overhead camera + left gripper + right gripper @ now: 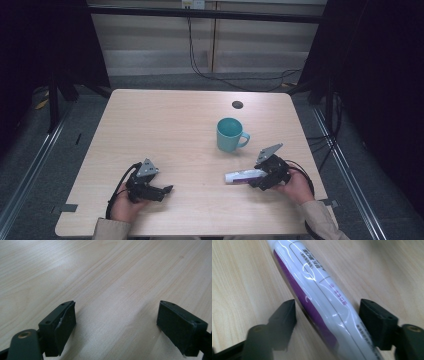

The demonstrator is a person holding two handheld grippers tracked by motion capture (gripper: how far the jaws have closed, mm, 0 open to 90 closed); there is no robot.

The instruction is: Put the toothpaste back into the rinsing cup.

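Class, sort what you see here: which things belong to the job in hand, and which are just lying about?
In the job:
- white and purple tube, lying on the table between the right gripper's jaws
- right gripper

Just lying about:
- teal mug, upright, beyond the tube
- left gripper, open over bare table
- dark round spot near the far edge

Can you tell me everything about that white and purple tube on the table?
The tube is a soft, shiny squeeze tube, like toothpaste: white with a purple stripe along its side and small print too blurred to read. It lies flat on the pale wooden table, its far end pointing left, just in front of the teal mug and apart from it. The right gripper has it between its two black jaws; whether the pads already press on it is hard to tell.
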